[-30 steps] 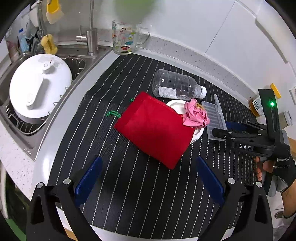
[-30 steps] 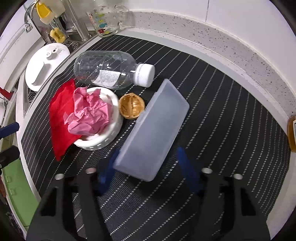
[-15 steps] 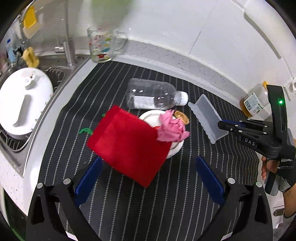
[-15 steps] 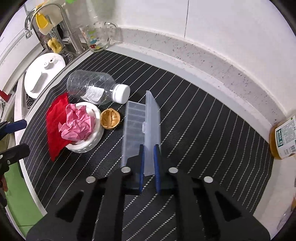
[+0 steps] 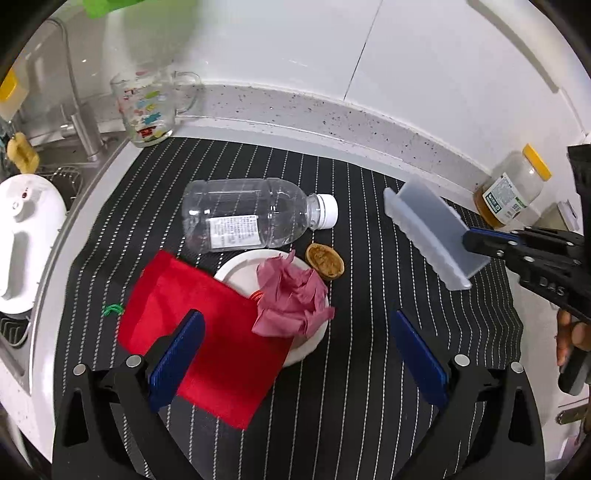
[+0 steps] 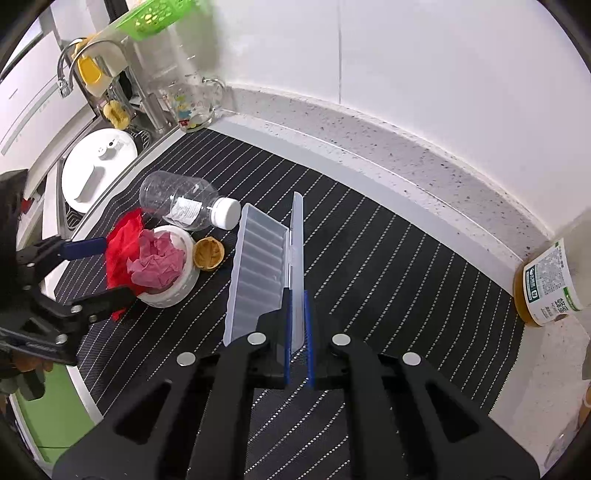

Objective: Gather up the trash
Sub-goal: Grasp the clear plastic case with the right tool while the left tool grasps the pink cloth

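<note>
My right gripper (image 6: pixel 298 306) is shut on a clear plastic box (image 6: pixel 264 266) and holds it open and tilted above the striped mat; it also shows in the left wrist view (image 5: pixel 430 230). My left gripper (image 5: pixel 295 347) is open and empty, above a red cloth (image 5: pixel 207 332) and a white dish (image 5: pixel 240 269) holding crumpled pink paper (image 5: pixel 291 299). An empty clear bottle (image 5: pixel 251 214) lies on its side behind the dish. A walnut shell (image 5: pixel 325 256) sits beside the dish.
A printed glass mug (image 5: pixel 151 110) stands at the back by the faucet. A sink with a white lid (image 5: pixel 18 236) is at the left. A jar with a yellow cap (image 5: pixel 513 188) stands at the right by the wall. A green basket (image 6: pixel 155 16) hangs above.
My right gripper closed on the plastic box and lifted it off the mat, its lid swinging open. My left gripper moved right and forward over the red cloth and dish.
</note>
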A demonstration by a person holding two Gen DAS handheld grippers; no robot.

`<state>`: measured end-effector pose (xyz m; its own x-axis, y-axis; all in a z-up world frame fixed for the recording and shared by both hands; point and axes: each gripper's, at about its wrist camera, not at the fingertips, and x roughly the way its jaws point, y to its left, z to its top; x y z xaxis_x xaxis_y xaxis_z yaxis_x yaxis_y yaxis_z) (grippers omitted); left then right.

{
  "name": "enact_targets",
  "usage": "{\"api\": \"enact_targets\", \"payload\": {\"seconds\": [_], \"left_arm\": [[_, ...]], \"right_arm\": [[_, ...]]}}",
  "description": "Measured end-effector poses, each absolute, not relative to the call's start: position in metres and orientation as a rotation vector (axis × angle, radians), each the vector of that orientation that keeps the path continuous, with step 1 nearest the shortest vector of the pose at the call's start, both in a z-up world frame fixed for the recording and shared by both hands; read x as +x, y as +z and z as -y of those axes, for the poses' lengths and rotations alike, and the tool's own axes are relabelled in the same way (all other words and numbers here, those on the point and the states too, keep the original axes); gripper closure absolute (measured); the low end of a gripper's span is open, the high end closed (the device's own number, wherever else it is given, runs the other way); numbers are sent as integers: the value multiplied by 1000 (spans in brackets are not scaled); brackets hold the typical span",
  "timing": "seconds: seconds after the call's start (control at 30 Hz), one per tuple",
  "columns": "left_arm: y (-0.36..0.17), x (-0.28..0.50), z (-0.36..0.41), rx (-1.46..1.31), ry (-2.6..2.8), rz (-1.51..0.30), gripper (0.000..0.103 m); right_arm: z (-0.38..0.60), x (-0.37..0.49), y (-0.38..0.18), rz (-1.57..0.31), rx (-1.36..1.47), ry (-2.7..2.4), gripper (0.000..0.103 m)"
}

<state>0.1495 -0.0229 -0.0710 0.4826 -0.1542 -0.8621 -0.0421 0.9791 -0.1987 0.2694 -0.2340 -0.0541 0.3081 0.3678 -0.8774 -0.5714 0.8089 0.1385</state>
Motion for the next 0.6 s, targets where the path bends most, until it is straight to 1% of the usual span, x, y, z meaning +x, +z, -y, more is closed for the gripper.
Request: {"api": "enact_targets", "payload": {"seconds": [0.07,0.1,0.13,0.2,0.23,0.27,0.33,0.43,0.6], "left_arm": [[-76,154,24,-195,-63,-1074,7],[-79,155,24,-192,-61,-1077,13],[-82,158,24,-188,-59,-1084,24],[-89,162,22,-185,-53,-1106,38],[-91,163,22,-187,-52,-1114,52],[-94,164,21,-194,-53,-1125,58],[-95,165,20,-201,-51,-1126,66],[-92,165,20,-208,-61,-1121,69],[-76,161,23,-203,-61,-1096,70]], "right_arm": [[237,269,-56,-1096,-211,628,97],[238,269,-56,-1096,-210,628,97],[238,269,-57,-1097,-209,628,97],[240,270,-58,-1100,-207,631,97],[240,270,-58,-1101,-208,631,97],[240,271,-58,-1101,-208,631,97],[241,271,-58,-1102,-206,633,97],[241,272,-56,-1100,-203,640,97],[241,269,-51,-1096,-203,658,97]]}}
